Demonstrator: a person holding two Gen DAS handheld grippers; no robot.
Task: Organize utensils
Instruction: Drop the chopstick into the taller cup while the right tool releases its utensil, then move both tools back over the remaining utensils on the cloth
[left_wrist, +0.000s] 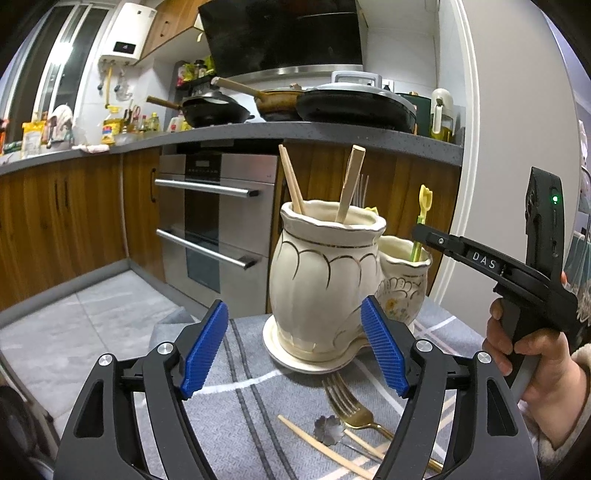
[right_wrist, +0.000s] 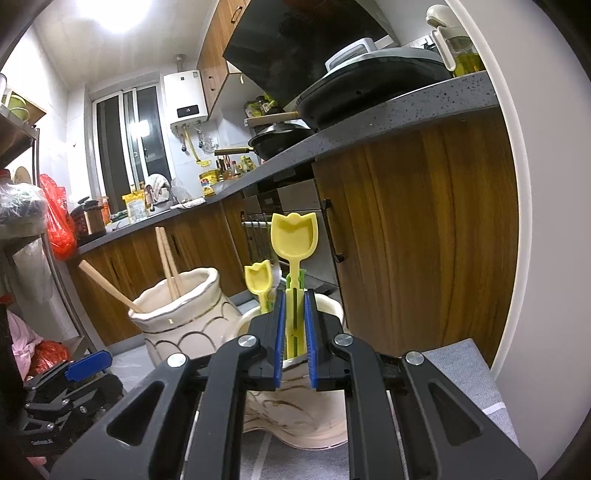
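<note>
Closest to the left wrist camera, the left gripper (left_wrist: 295, 347) has its blue pads spread wide with nothing between them. The log of its movement shows the jaws opening slightly. Just beyond its fingertips stands a large cream ceramic jar (left_wrist: 325, 280) on a white saucer (left_wrist: 295, 360), holding wooden chopsticks (left_wrist: 291, 181) and a wooden utensil (left_wrist: 351, 184). On the grey striped tablecloth (left_wrist: 240, 413), below the pads, lie a gold fork (left_wrist: 345, 404) and a loose chopstick (left_wrist: 321, 448).

The right gripper (right_wrist: 294, 332), held by a hand (left_wrist: 532, 369), is clamped on the green handle of a yellow tulip-shaped spoon (right_wrist: 294, 236). The spoon stands upright, over the smaller cream jar (left_wrist: 402, 288) touching the large jar's side. A second, smaller tulip spoon (right_wrist: 258, 278) already stands in that small jar.
</note>
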